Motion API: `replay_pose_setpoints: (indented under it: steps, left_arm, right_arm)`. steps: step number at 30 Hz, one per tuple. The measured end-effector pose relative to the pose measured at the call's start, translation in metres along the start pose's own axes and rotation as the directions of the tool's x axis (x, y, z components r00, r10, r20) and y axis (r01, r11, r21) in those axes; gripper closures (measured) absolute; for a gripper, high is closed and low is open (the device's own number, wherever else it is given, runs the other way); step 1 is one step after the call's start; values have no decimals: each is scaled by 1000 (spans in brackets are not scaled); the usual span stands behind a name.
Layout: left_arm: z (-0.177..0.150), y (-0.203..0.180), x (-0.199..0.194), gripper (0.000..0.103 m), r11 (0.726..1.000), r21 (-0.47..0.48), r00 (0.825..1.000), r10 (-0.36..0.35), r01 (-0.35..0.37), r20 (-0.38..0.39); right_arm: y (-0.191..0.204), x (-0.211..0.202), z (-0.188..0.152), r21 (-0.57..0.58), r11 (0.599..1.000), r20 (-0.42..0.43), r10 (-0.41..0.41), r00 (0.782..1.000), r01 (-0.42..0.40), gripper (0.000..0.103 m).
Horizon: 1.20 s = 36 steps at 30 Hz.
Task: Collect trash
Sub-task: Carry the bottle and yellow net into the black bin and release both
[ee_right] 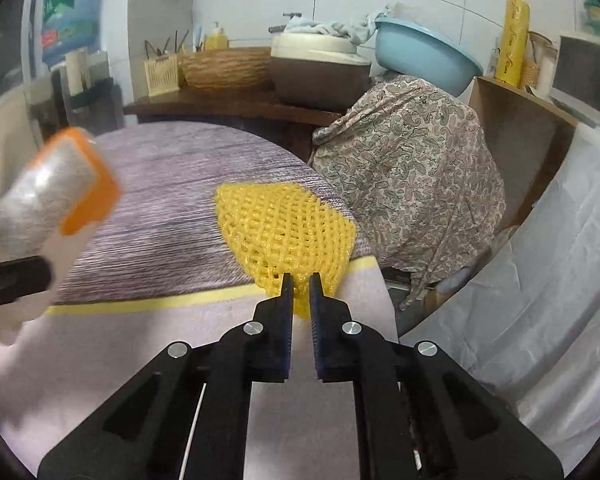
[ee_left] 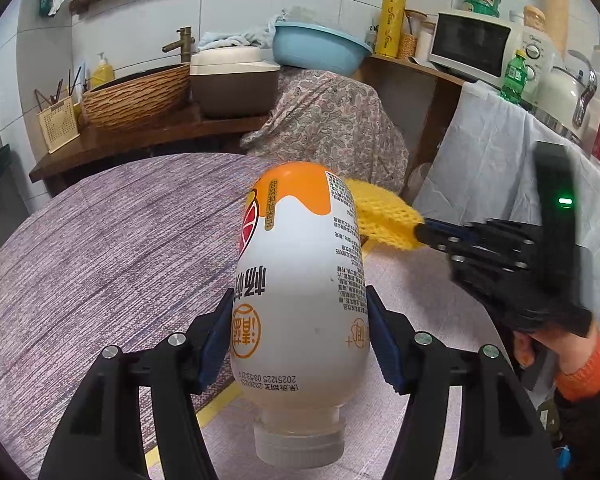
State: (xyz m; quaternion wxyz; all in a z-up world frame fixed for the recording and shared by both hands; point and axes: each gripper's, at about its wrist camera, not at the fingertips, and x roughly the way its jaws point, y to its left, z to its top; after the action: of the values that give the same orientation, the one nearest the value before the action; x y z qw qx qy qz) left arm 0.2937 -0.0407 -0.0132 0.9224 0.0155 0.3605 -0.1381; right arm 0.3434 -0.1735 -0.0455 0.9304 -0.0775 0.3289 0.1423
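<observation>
My left gripper [ee_left: 300, 336] is shut on a white bottle [ee_left: 300, 280] with an orange base, held above the table with its cap end towards the camera. The same bottle [ee_right: 48, 212] appears blurred at the left of the right wrist view. My right gripper [ee_right: 301, 290] is shut on the near corner of a yellow foam net [ee_right: 288, 228], which lies spread over the round table [ee_right: 160, 184]. In the left wrist view the right gripper [ee_left: 422, 232] pinches the yellow net [ee_left: 384, 216] just behind the bottle.
A paisley cloth [ee_right: 412, 184] covers something beyond the table's far edge. White sheeting [ee_right: 540, 280] hangs at the right. A counter behind holds a woven basket [ee_left: 136, 96], a blue basin [ee_left: 320, 46] and a microwave [ee_left: 476, 46]. A person's hand in an orange cuff [ee_left: 580, 364] holds the right gripper.
</observation>
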Motion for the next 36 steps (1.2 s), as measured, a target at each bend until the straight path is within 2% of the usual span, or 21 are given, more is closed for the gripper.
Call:
replay_pose_setpoints:
  steps: [5, 8, 12, 17, 20, 24, 30, 33, 36]
  left_arm:
    - [-6, -20, 2, 42, 999, 23, 999, -45, 45, -8]
    - [-12, -46, -2, 42, 993, 75, 996, -86, 86, -6]
    - [-21, -82, -10, 42, 981, 138, 990, -139, 139, -10]
    - [-30, -135, -21, 42, 953, 228, 979, -199, 202, -33]
    - [-33, -168, -25, 42, 929, 270, 968, -247, 251, -50]
    - [-37, -207, -21, 42, 904, 288, 949, -303, 316, -90]
    - [-46, -247, -3, 42, 896, 275, 936, -321, 349, -143]
    - [-54, -262, 10, 42, 900, 265, 936, -308, 345, -172]
    - [-60, -272, 30, 42, 909, 249, 935, -287, 335, -209]
  right_arm:
    - [-17, -60, -34, 56, 997, 71, 49, 996, -53, 94]
    - [-40, -104, -66, 125, 990, 111, 55, 992, -69, 94]
    - [-74, -153, -110, 213, 976, 141, 9, 990, -39, 94]
    - [-117, -188, -170, 325, 945, 108, -87, 990, 48, 94]
    - [-139, -187, -200, 403, 912, 65, -109, 992, 74, 94]
    - [-164, -160, -231, 472, 875, -10, -115, 993, 106, 94]
    - [-187, -113, -263, 550, 824, -96, -99, 991, 135, 94]
    - [-198, -92, -277, 590, 796, -123, -77, 989, 136, 94]
    - [-210, -71, -291, 624, 769, -148, -61, 987, 142, 89]
